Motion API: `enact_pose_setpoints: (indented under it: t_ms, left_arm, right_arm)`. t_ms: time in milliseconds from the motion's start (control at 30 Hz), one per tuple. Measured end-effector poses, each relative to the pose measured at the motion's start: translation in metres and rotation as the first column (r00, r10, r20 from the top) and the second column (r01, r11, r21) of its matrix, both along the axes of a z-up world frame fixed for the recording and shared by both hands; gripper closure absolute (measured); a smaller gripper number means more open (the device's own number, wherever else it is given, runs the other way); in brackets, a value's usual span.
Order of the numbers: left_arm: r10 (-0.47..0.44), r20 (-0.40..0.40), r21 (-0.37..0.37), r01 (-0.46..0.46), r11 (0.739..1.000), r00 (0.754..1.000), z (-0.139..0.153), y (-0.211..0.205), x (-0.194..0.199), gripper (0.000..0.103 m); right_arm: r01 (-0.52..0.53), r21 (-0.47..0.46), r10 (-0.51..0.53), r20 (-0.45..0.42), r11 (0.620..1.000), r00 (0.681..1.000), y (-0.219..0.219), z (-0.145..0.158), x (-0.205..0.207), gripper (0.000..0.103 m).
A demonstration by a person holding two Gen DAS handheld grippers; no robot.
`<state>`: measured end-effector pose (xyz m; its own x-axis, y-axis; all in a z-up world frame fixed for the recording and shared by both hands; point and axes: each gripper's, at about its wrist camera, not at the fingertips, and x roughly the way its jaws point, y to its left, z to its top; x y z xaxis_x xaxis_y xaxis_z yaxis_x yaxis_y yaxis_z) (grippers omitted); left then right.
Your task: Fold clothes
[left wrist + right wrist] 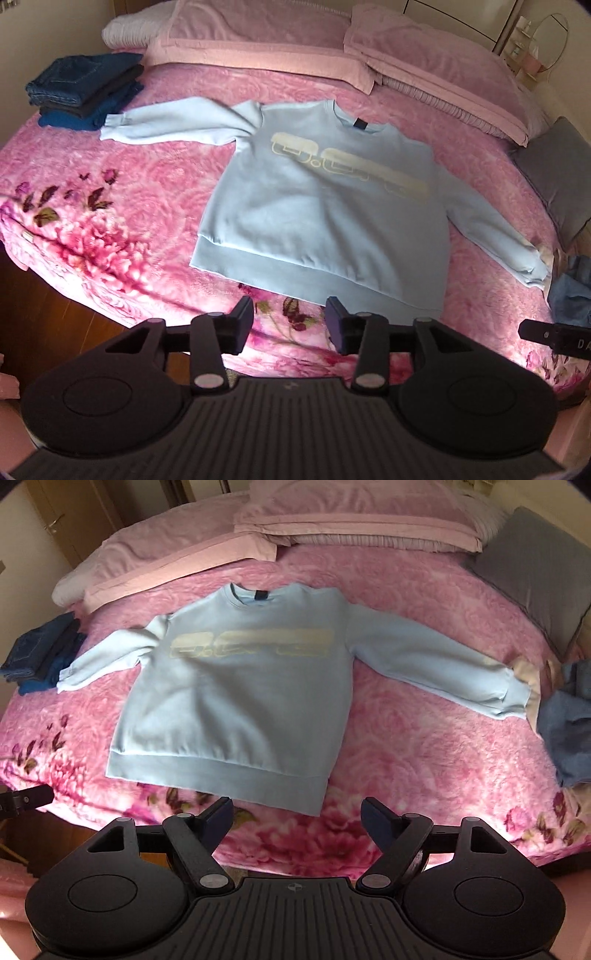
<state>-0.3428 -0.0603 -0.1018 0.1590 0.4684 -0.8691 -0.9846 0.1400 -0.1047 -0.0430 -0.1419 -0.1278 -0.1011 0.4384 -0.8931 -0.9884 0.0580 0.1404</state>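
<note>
- left gripper (290,323): black fingers (242,317) spread apart, nothing between them, hovering over the near edge of the bed, just short of the sweatshirt hem.
- right gripper (295,818): black fingers (376,819) spread wider, holding nothing, also above the near bed edge, close to the hem corner.
- light blue long-sleeved sweatshirt with pale yellow chest print (325,206) (240,694): lies flat, front up, mid-bed; hem toward the grippers, collar toward the pillows; both sleeves stretched out sideways.
- bed with fuzzy pink floral blanket (110,184) (424,738) carries everything.
- crumpled blue denim garment (569,723) (570,291) at the right sleeve cuff.
- folded stack of dark blue jeans (83,90) (40,653) by the left sleeve cuff.
- grey cushion (535,568) far right; pale pink pillows (258,40) (351,513) at the head.
- brown wood floor (48,306) below the bed.
</note>
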Motion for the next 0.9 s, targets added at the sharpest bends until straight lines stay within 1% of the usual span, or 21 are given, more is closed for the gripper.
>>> enact_pose_setpoints:
  t_ms: [67,133,367,600,900]
  left_arm:
    - [0.0,-0.01,0.007,0.0,1.0,1.0,0.007,-0.006,0.002,0.063]
    - [-0.001,-0.019,0.014,0.002,1.0,1.0,0.011,-0.011,0.004,0.063]
    - [-0.005,-0.046,0.024,0.006,1.0,0.999,0.024,-0.022,0.004,0.059]
    - [-0.014,-0.075,0.043,0.017,0.999,0.997,0.036,-0.032,0.004,0.058]
    - [-0.006,-0.086,0.051,0.011,0.999,0.996,0.04,-0.044,0.003,0.057]
  right_arm:
    - [-0.017,-0.007,0.017,0.004,1.0,1.0,-0.005,0.008,-0.002,0.024]
    - [-0.023,-0.011,0.023,0.005,1.0,1.0,-0.008,0.008,-0.002,0.024]
    - [-0.016,-0.035,0.015,-0.016,0.999,1.0,-0.022,0.014,-0.001,0.024]
    - [-0.011,-0.05,0.01,-0.019,0.999,1.0,-0.03,0.017,-0.003,0.024]
    - [-0.037,-0.06,0.037,-0.009,0.998,0.999,-0.038,0.018,-0.009,0.024]
